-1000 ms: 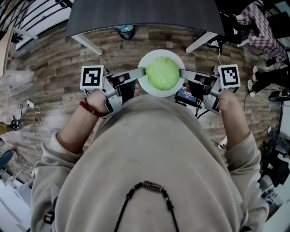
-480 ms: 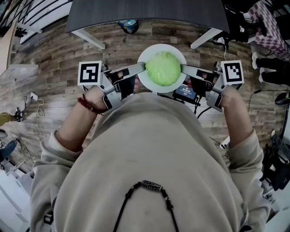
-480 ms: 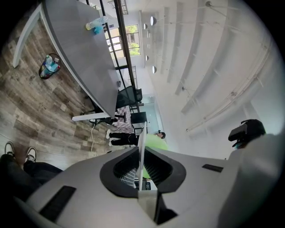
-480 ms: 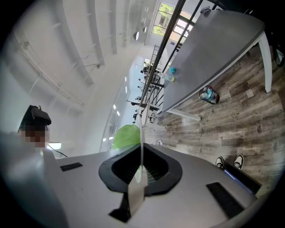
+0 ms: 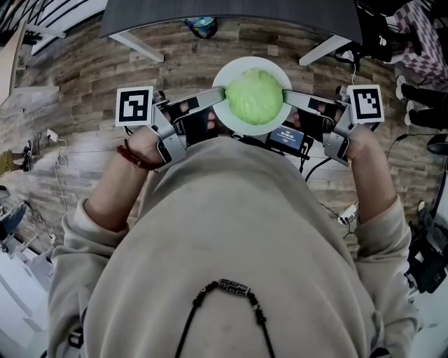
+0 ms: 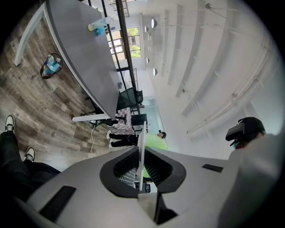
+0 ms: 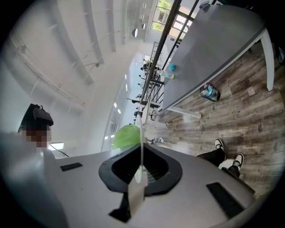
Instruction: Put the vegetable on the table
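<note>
Head view: cabbage [image 5: 254, 96] on plate [image 5: 227, 123], held over floor [image 5: 84, 77], short of table [image 5: 231, 14]. Left gripper [image 5: 218, 96] clamped on plate's left rim; right gripper [image 5: 287, 96] clamped on right rim.

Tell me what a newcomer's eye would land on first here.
The bright green vegetable on a white plate stands out, centre top of the head view, above the wooden floor. The left gripper and right gripper pinch the plate's rim from opposite sides, with the dark table just ahead.
</note>
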Demonstrator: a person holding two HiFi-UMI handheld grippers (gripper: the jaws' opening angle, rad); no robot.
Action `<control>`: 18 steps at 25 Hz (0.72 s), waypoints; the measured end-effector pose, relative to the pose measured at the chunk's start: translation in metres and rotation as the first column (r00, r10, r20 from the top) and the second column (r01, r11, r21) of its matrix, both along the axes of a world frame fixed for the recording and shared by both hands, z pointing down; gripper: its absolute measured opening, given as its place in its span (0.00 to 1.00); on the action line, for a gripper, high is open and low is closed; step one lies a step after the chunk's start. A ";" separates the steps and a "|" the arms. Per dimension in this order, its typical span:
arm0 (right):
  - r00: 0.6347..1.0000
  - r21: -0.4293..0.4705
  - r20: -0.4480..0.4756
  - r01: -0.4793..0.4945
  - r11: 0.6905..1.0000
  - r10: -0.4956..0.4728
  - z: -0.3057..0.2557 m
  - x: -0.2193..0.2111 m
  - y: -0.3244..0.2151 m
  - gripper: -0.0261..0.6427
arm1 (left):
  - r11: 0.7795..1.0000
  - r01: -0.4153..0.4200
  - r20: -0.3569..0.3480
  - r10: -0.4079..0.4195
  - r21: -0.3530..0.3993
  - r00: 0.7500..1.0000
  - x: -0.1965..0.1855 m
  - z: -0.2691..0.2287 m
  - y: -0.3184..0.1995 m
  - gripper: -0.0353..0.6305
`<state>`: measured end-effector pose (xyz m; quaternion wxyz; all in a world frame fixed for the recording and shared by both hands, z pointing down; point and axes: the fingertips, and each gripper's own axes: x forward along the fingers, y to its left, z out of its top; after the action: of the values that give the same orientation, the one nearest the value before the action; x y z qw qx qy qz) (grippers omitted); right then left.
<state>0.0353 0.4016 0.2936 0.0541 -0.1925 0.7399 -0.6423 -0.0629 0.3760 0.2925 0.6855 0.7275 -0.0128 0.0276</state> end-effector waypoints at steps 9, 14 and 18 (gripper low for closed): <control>0.999 -0.022 -0.004 -0.045 0.999 0.045 0.008 0.003 -0.023 0.08 | 0.999 -0.029 -0.010 0.028 -0.023 1.000 0.005 0.011 -0.026 0.11; 0.997 -0.037 -0.013 -0.077 0.996 0.076 0.009 0.011 -0.054 0.08 | 0.998 -0.063 -0.015 0.062 -0.014 0.998 0.014 0.012 -0.063 0.11; 0.994 -0.030 -0.015 -0.105 0.994 0.104 0.007 0.015 -0.087 0.08 | 0.997 -0.081 -0.021 0.080 -0.014 0.997 0.019 0.011 -0.097 0.11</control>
<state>0.0504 0.3147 0.3007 0.0798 -0.2360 0.7192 -0.6486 -0.0438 0.2789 0.3037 0.6891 0.7227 0.0238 0.0478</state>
